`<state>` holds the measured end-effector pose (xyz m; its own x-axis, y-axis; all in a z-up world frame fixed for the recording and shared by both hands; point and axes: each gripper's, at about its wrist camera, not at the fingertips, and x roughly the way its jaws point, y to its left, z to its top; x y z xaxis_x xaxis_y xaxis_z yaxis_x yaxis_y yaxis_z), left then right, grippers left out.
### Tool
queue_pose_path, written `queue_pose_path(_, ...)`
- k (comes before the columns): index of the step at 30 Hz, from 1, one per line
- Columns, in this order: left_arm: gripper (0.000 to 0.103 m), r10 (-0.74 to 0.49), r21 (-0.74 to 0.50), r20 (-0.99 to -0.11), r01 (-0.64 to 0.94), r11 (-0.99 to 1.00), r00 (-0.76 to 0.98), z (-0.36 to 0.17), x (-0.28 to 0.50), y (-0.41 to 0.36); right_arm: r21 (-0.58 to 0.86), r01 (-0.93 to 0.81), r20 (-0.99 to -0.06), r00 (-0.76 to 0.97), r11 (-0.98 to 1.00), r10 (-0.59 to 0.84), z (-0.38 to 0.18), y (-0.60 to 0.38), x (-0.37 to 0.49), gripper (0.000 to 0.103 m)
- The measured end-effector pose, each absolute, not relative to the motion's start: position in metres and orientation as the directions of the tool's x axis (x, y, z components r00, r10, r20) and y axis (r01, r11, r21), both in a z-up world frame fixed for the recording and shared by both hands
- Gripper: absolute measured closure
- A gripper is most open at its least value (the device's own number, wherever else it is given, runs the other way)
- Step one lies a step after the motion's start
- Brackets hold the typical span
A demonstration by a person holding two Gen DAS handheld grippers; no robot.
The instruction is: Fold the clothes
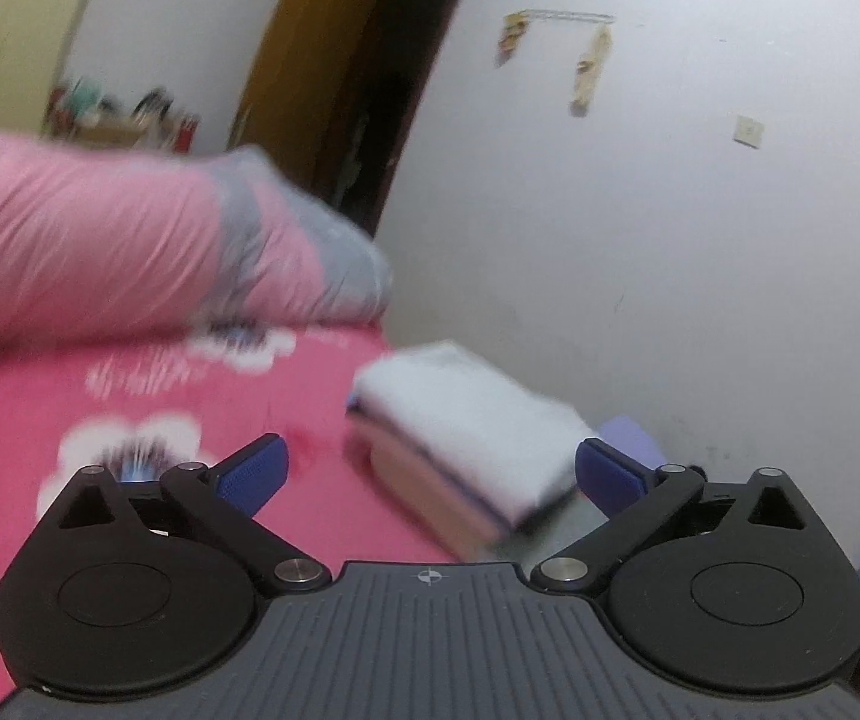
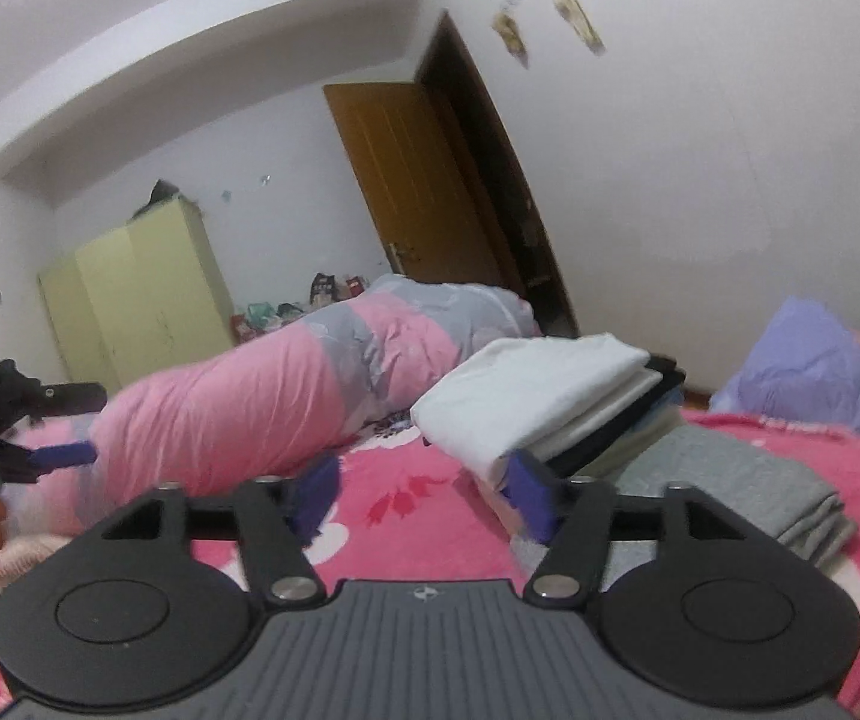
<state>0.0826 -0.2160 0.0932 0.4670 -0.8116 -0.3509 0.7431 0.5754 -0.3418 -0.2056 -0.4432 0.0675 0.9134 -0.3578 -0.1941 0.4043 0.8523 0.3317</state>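
Pink bedding (image 2: 430, 498) lies bare between both sets of spread, empty fingers, the left gripper (image 1: 430, 471) widest, the right gripper (image 2: 423, 495) less so. Just ahead a stack of folded clothes (image 2: 550, 396) sits near the bed's wall-side edge, a grey folded garment (image 2: 736, 486) beside it, a rolled quilt (image 2: 285, 396) behind
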Motion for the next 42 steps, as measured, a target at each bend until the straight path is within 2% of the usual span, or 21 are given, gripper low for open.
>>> queue_pose_path(2, 0.000, -0.802, -0.377, -0.367, 0.712, 0.592, 0.472, 0.079, 0.072, -0.202, 0.261, 0.438, -0.207, 0.896, 0.860, -0.393, 0.067, -0.418, -0.205, 0.024)
queue_pose_path(4, 0.000, -0.785, -0.384, -0.378, 0.688, 0.616, 0.491, 0.066, 0.058, -0.190, 0.211, 0.457, -0.228, 0.883, 0.864, -0.411, 0.064, -0.396, -0.205, 0.009)
queue_pose_path(5, 0.000, -0.775, -0.384, -0.383, 0.677, 0.628, 0.502, 0.060, 0.051, -0.184, 0.184, 0.461, -0.246, 0.877, 0.868, -0.413, 0.063, -0.385, -0.205, 0.006)
queue_pose_path(9, 0.000, -0.755, -0.393, -0.385, 0.646, 0.654, 0.530, 0.041, 0.028, -0.164, 0.111, 0.472, -0.285, 0.858, 0.874, -0.427, 0.057, -0.349, -0.209, 0.001)
queue_pose_path(14, 0.000, -0.735, -0.412, -0.390, 0.608, 0.678, 0.555, 0.033, 0.012, -0.140, 0.115, 0.532, -0.325, 0.818, 0.839, -0.474, 0.058, -0.323, -0.214, 0.000)
queue_pose_path(21, 0.000, -0.641, -0.326, -0.442, 0.554, 0.766, 0.627, 0.027, -0.002, -0.121, 0.127, 0.652, -0.321, 0.740, 0.748, -0.590, 0.059, -0.309, -0.214, 0.000)
queue_pose_path(24, 0.000, -0.604, -0.285, -0.452, 0.535, 0.795, 0.657, 0.025, -0.004, -0.118, 0.125, 0.683, -0.352, 0.709, 0.720, -0.611, 0.056, -0.310, -0.206, 0.000)
queue_pose_path(29, 0.000, -0.575, -0.208, -0.446, 0.545, 0.812, 0.686, 0.020, -0.008, -0.118, 0.098, 0.712, -0.398, 0.669, 0.696, -0.628, 0.055, -0.306, -0.189, 0.000)
queue_pose_path(35, 0.000, -0.601, -0.223, -0.474, 0.573, 0.789, 0.643, 0.014, -0.011, -0.132, -0.022, 0.716, -0.397, 0.634, 0.697, -0.664, 0.060, -0.293, -0.178, 0.000)
queue_pose_path(42, 0.000, -0.590, -0.131, -0.533, 0.630, 0.765, 0.606, 0.007, -0.019, -0.166, -0.027, 0.722, -0.429, 0.616, 0.691, -0.661, 0.056, -0.299, -0.184, 0.000)
